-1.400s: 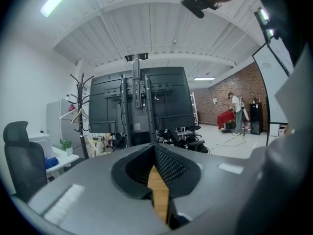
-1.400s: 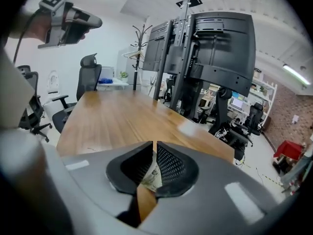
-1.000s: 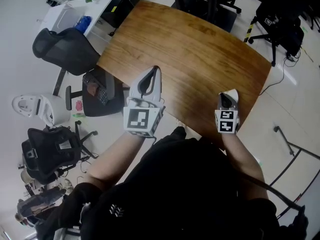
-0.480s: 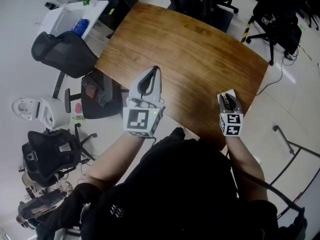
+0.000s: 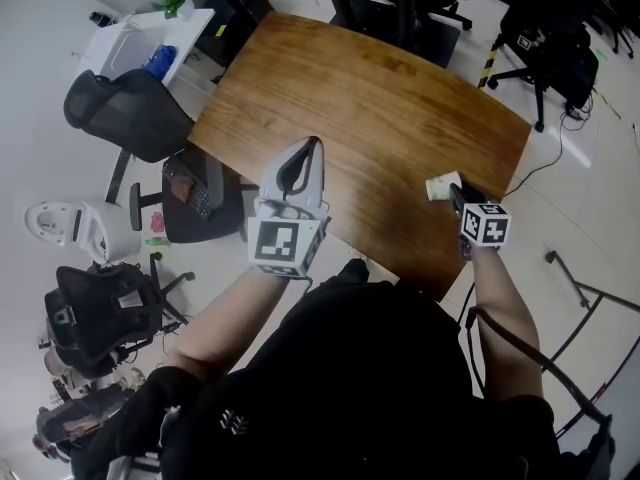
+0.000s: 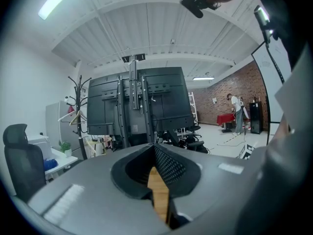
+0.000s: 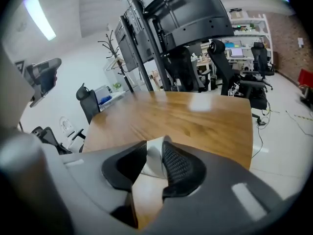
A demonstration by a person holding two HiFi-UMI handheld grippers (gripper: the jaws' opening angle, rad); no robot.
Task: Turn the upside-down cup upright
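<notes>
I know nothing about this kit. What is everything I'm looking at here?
table: one, brown wood, centre of the head view.
cup: one, pale white, near the table's right edge.
office chairs: several, black, left of and beyond the table.
side desk: one, white, upper left, bearing a blue thing and a plant.
screen stand: one, black, past the table's far end.
person's top: one, black, bottom of the head view.
left gripper: one, grey, over the table's near edge, fingers together, empty.
right gripper: one, grey, fingers opening with the cup between them.
</notes>
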